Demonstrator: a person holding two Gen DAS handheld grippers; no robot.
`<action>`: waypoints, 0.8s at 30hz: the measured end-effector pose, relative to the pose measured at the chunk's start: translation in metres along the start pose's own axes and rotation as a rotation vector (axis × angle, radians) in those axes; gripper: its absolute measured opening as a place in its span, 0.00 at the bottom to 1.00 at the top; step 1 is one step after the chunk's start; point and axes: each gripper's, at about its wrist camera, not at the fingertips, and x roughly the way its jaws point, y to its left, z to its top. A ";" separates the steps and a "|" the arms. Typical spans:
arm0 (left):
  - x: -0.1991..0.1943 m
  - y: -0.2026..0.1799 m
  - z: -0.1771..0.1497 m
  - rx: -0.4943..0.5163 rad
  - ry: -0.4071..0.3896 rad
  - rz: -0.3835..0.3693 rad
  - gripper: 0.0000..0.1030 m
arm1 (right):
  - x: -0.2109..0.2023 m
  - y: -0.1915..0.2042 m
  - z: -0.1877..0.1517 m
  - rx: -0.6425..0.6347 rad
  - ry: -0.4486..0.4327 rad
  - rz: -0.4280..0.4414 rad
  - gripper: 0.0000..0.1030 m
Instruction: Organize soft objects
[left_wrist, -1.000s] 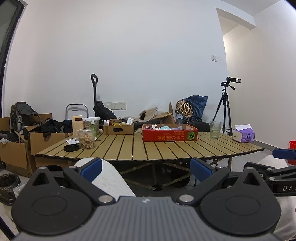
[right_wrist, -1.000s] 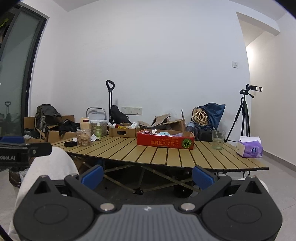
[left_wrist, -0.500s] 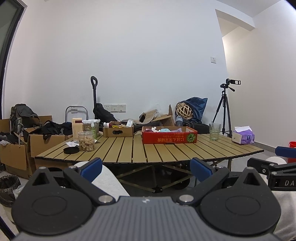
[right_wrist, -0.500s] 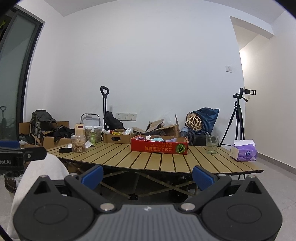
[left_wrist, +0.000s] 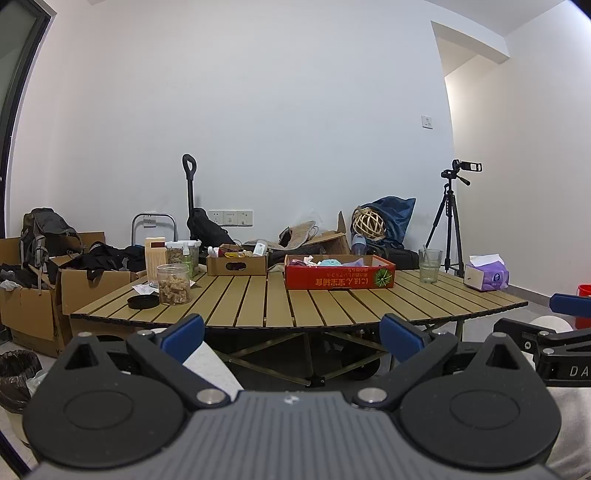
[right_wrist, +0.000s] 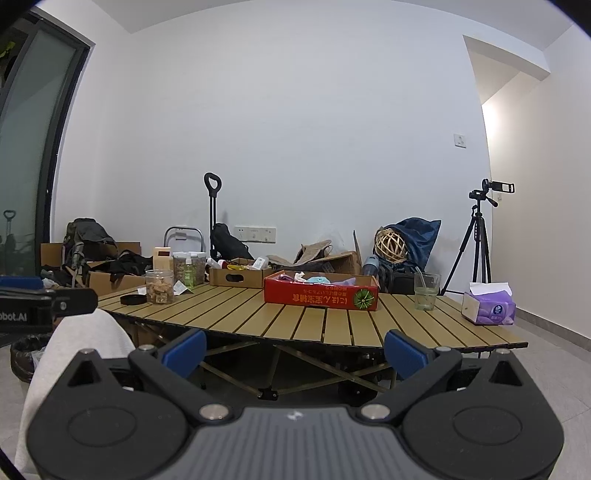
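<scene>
Peeking above red box (left_wrist: 339, 277): indistinct soft items (left_wrist: 328, 262).

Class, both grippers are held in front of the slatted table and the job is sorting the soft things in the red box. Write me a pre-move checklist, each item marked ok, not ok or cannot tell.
1. Left gripper open, nothing between its fingers: ok.
2. Right gripper open, nothing between its fingers: ok.
3. Red box in view on the slatted table, top open: ok.
4. Soft items visible above the box rim: ok; how many and what kind: cannot tell.
5. Grippers within reach of the box: not ok, both sit short of the table's near edge.
6. Straight path to the box free of the glass and tissue box: ok, both stand to the right of it.
</scene>
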 end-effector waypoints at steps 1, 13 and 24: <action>0.000 0.000 0.000 0.000 0.000 0.000 1.00 | 0.000 0.000 0.000 0.001 0.000 -0.001 1.00; 0.001 -0.002 0.001 -0.001 -0.004 -0.001 1.00 | -0.002 0.000 0.000 0.002 -0.011 -0.004 1.00; 0.002 -0.002 0.001 -0.003 -0.001 -0.004 1.00 | -0.001 -0.001 0.000 -0.002 -0.013 0.004 1.00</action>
